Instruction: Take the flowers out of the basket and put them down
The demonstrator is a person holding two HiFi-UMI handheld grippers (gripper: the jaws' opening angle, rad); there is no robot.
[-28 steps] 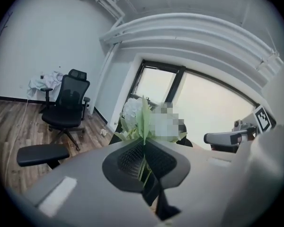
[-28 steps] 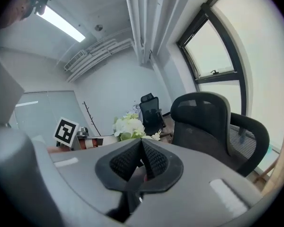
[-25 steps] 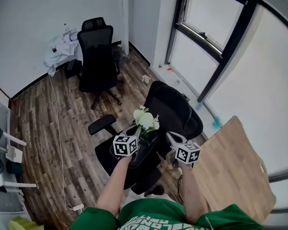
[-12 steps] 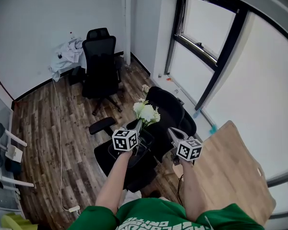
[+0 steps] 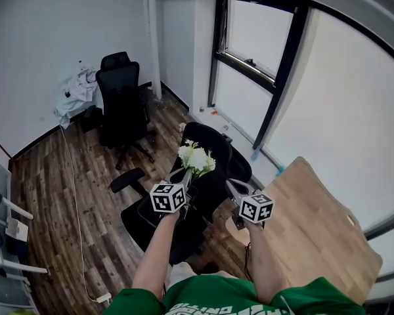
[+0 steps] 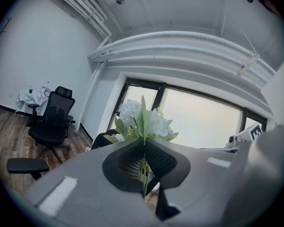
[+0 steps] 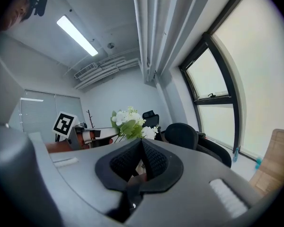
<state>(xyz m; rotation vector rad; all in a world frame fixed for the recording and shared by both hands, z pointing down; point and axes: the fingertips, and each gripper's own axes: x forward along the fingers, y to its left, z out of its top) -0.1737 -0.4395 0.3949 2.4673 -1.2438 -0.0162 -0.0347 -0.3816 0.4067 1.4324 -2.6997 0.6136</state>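
Observation:
A bunch of white flowers (image 5: pixel 196 157) with green leaves stands upright above my left gripper (image 5: pixel 186 176), which is shut on the thin green stems (image 6: pixel 143 174). In the left gripper view the blooms (image 6: pixel 144 119) rise just past the closed jaw tips. My right gripper (image 5: pixel 231 186) hangs beside it on the right, apart from the flowers. Its jaws are shut with nothing seen between them. From the right gripper view the flowers (image 7: pixel 129 122) and the left gripper's marker cube (image 7: pixel 64 123) lie to the left, beyond my right gripper (image 7: pixel 142 143). No basket is in view.
A black office chair (image 5: pixel 213 146) sits directly below both grippers. A second black chair (image 5: pixel 121 100) stands at the back by a heap of clothes (image 5: pixel 75 90). A wooden table (image 5: pixel 315 235) lies to the right, under a large window (image 5: pixel 249 41).
Both grippers have risen together, the left one still carrying the flowers. The head view has swung so that the chairs and floor sit more to the left.

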